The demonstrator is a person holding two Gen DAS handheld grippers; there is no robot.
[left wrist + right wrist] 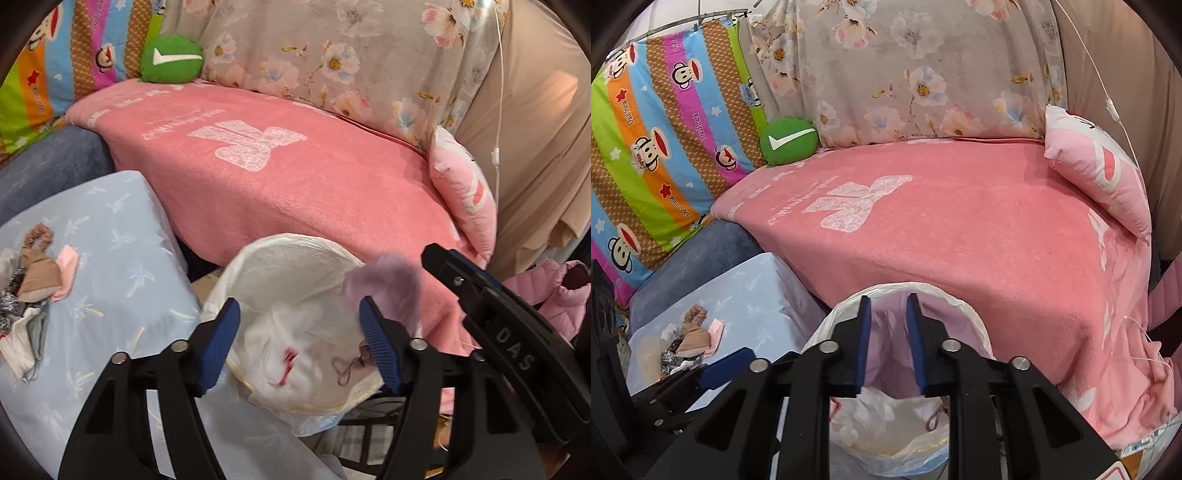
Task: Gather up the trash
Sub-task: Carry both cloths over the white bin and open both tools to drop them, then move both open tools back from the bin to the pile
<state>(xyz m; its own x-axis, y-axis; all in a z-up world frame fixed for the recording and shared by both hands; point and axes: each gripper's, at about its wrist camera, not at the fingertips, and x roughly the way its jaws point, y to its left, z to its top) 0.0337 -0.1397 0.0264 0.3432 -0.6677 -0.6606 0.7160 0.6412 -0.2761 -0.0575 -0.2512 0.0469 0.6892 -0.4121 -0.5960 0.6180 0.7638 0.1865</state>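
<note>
A bin lined with a white plastic bag (295, 240) stands against the pink bed, its rim (975, 314) just under both grippers. White crumpled trash (288, 350) with red marks lies inside it. My left gripper (299, 332) hangs over the bin mouth, wide open, with nothing between its blue pads. My right gripper (888, 343) points into the bin with a narrow gap between its pads. A lilac piece (945, 317) shows through and beyond that gap. In the left wrist view the lilac piece (384, 291) is a blur below one right finger (461, 280), apart from it.
A pink blanket (960, 229) covers the bed behind the bin. On it lie a green round cushion (788, 140) and a pink pillow (1100, 173). Left of the bin, a light blue pillow (122, 266) carries a heap of small cloth items (33, 288). A pink jacket (554, 295) lies at the right.
</note>
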